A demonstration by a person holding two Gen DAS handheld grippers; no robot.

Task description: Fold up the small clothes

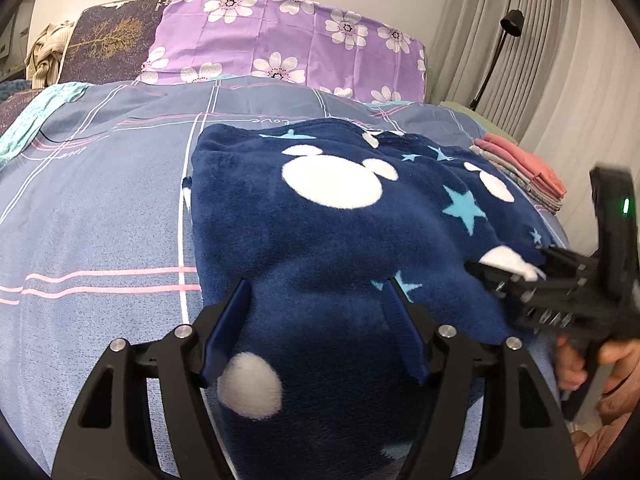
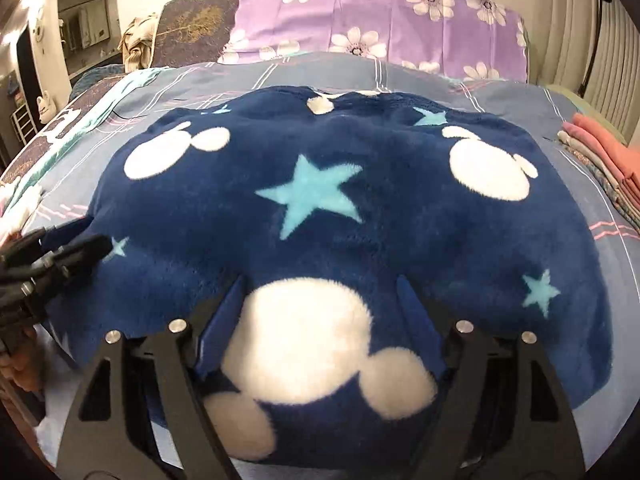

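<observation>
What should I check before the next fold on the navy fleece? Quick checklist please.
1. Left gripper jaws open: ok.
2. Right gripper jaws open: ok.
3. Navy fleece between the pads, not pinched: ok.
4. Fleece lying flat: not ok, it bulges in folds.
5. Fleece clear of the folded stack: cannot tell, the edges look very close.
6. Free quilt on the left for laying it out: ok.
</observation>
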